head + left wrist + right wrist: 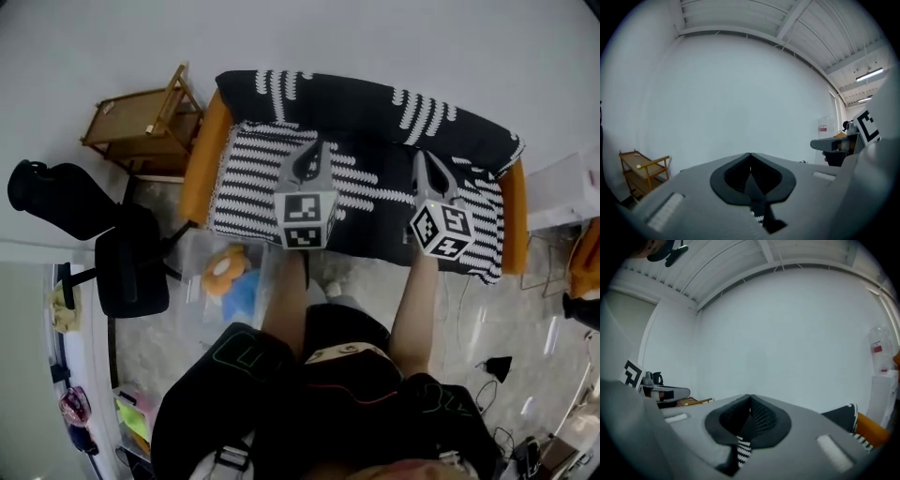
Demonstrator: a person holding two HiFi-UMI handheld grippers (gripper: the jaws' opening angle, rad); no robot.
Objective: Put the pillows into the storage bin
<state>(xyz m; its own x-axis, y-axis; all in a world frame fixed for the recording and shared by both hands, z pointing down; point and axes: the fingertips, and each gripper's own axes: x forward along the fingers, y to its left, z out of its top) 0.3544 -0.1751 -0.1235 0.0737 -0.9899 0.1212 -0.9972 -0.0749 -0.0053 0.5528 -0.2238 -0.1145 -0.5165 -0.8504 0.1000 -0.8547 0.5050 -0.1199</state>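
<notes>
A clear storage bin [200, 255] stands on the floor left of my legs. An orange pillow [223, 266] and a blue one [243, 296] lie inside it. In front of me is a sofa [202, 159] under a black-and-white patterned throw [251, 169]; I see no pillow on it. Both grippers are held up over the seat, pointing at the white wall. My left gripper [317, 150] [750, 155] is shut with nothing in it. My right gripper [427, 161] [750, 397] is shut too, with a strip of the striped throw [742, 450] showing below it.
A wooden cart [145, 122] [643, 169] stands left of the sofa. A black office chair [127, 262] is beside the bin. The sofa's orange armrest [872, 428] shows at the right. Cables [492, 375] lie on the floor to my right.
</notes>
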